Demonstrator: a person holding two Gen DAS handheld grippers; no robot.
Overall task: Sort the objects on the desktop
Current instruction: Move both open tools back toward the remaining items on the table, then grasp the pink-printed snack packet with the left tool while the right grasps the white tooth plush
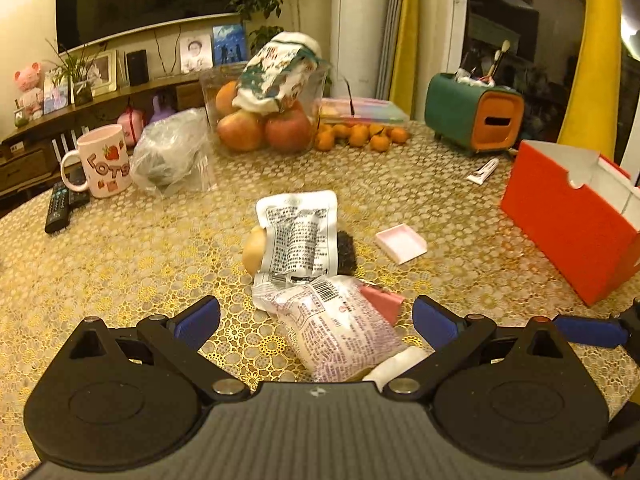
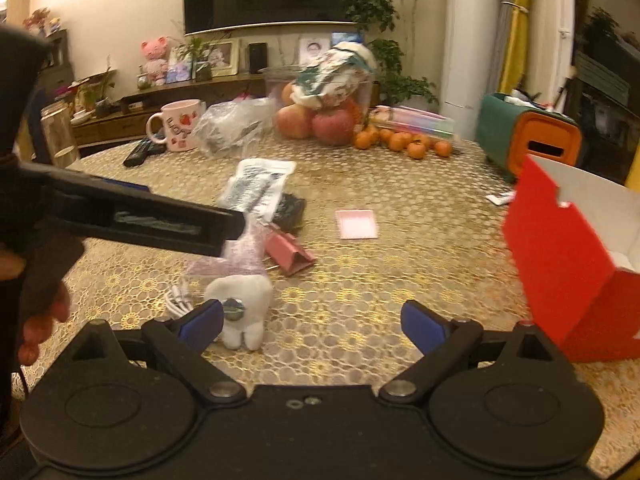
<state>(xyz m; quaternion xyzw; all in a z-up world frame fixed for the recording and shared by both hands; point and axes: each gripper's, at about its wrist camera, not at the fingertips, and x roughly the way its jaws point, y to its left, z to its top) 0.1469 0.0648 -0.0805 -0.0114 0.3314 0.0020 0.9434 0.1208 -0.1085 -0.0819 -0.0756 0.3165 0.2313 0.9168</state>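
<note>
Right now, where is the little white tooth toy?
In the right wrist view, the white tooth toy lies on the table, low and left of centre, beside the open right gripper's left finger, near the pink packet.

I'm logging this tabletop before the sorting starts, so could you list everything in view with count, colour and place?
Snack packets: two, white and pinkish, table centre, overlapping.
Pink clip: one, beside the packets.
Pink tray: one, right of centre.
Tooth plush: one, white, near edge.
Red box: one, open, right side.
Mug: one, pink, left.
Remotes: two, black, by the mug.
Fruit container: one, clear, apples inside, far side.
Tangerines: several, orange, beside it.
Green-orange holder: one, far right.
Left gripper: open.
Right gripper: open.
</note>
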